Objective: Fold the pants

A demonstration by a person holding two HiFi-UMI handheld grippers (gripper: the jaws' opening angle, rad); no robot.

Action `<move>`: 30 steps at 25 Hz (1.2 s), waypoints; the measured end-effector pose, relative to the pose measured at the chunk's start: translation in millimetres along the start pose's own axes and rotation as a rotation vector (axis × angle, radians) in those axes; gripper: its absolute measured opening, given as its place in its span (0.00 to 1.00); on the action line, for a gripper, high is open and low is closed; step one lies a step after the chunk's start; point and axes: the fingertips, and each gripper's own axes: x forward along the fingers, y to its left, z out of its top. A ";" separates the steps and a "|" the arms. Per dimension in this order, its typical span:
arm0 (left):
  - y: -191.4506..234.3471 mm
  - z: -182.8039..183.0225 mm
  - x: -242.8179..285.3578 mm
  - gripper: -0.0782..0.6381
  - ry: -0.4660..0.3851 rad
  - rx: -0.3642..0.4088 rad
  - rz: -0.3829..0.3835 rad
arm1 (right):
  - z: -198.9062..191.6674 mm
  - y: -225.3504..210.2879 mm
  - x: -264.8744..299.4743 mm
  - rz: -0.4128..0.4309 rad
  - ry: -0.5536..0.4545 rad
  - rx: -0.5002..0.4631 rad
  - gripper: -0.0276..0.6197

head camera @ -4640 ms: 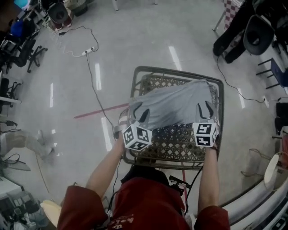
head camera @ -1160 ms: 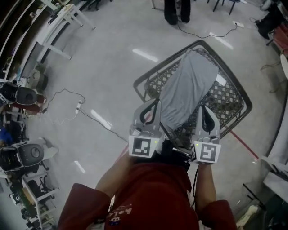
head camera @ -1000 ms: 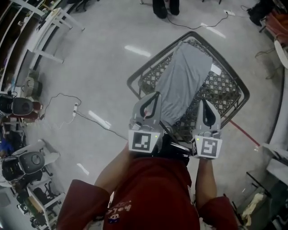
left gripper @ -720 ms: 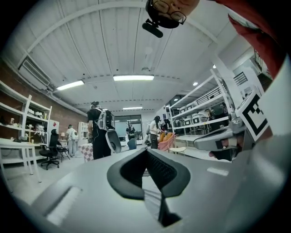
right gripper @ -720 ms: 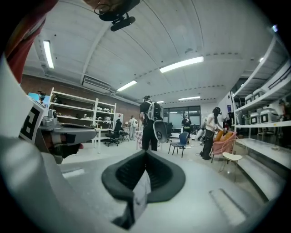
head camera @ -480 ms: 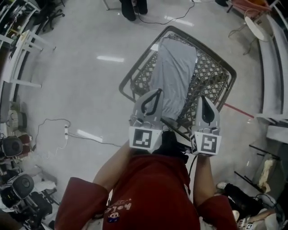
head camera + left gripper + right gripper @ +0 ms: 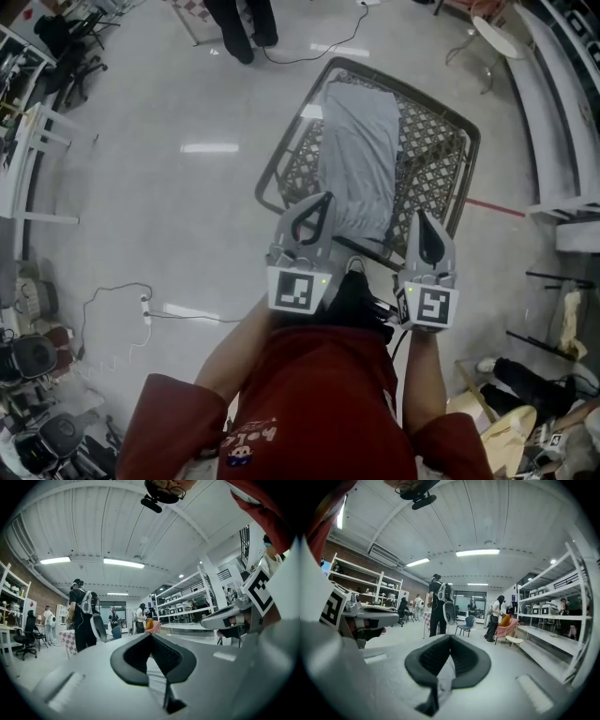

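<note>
The grey pants point(image 7: 359, 159) lie as a long, narrow folded strip on the woven lattice table point(image 7: 466, 141), running away from me. Both grippers are held near my chest and point level over the table's near edge. My left gripper point(image 7: 323, 199) is shut with nothing in it, above the near left end of the pants without touching them. My right gripper point(image 7: 419, 216) is shut and empty, just right of that end. In the left gripper view point(image 7: 151, 635) and the right gripper view point(image 7: 450, 637) the closed jaws face the room, and the pants are hidden below.
A person in black with a backpack point(image 7: 439, 609) stands beyond the table's far end, legs point(image 7: 239, 23) showing in the head view. Shelving point(image 7: 555, 112) runs along the right. A red floor line point(image 7: 492, 206), a cable with a power strip point(image 7: 142, 305) and a pink chair point(image 7: 505, 626) are around.
I have moved around the table, so it and the pants have swung in the head view and now run lengthwise away from me. Both grippers stayed shut and empty by my chest.
</note>
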 end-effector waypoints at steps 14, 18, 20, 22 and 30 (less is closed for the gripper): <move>-36.7 -89.8 -11.3 0.12 0.262 0.144 -0.155 | -75.8 32.4 12.5 0.133 0.186 -0.188 0.05; -62.2 -135.6 -9.0 0.26 0.391 0.250 -0.317 | -126.8 42.5 19.0 0.254 0.339 -0.293 0.10; -75.2 -157.8 -9.4 0.35 0.445 0.295 -0.396 | -147.3 44.8 18.6 0.303 0.407 -0.323 0.14; -86.8 -179.6 -11.9 0.40 0.501 0.327 -0.469 | -168.5 48.2 16.6 0.360 0.465 -0.370 0.22; -116.4 -254.7 -19.6 0.57 0.703 0.407 -0.686 | -257.3 61.8 8.7 0.619 0.690 -0.511 0.39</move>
